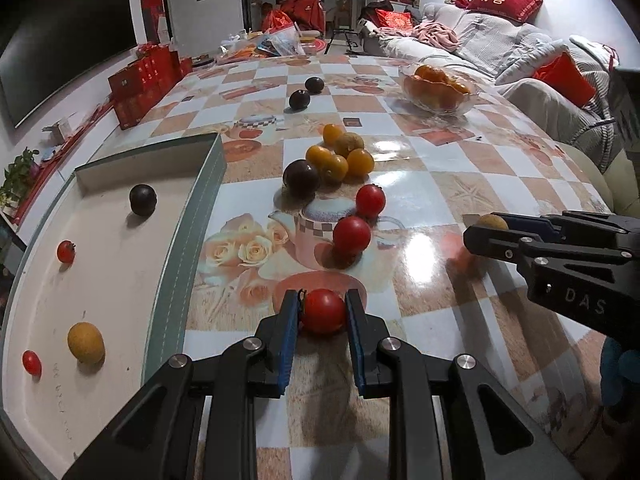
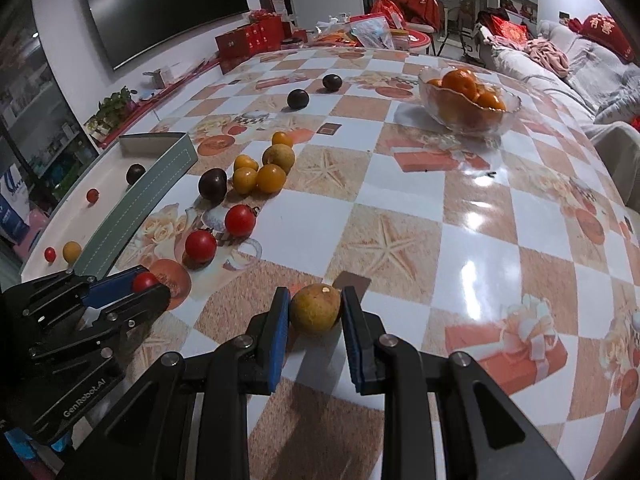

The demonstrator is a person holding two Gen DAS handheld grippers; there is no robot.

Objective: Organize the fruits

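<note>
Left gripper [image 1: 323, 312] has its blue pads set against both sides of a red tomato [image 1: 323, 311], low over the table [image 1: 440, 184]; whether the fruit is lifted clear of the surface cannot be told. Right gripper [image 2: 316, 309] brackets a brownish-yellow fruit [image 2: 316, 309], pads at or just beside its skin, a sliver of gap possibly remaining on the right side.

The governing relation: the tray [image 1: 192, 216] lies to the left of both grippers, its green wall just beside the left gripper and well apart from the right one. The left hand is plainly the nearer. In my judgement its load travels left and over that wall; the right must cross the left's path to follow.

Inside the tray: one dark plum [image 1: 142, 199], two small tomatoes and a yellow-brown fruit [image 1: 85, 343], all apart from one another.

Remaining on the table: two red tomatoes, a cluster of yellow fruits [image 1: 340, 156] with a dark plum touching it, two more plums farther off.
</note>
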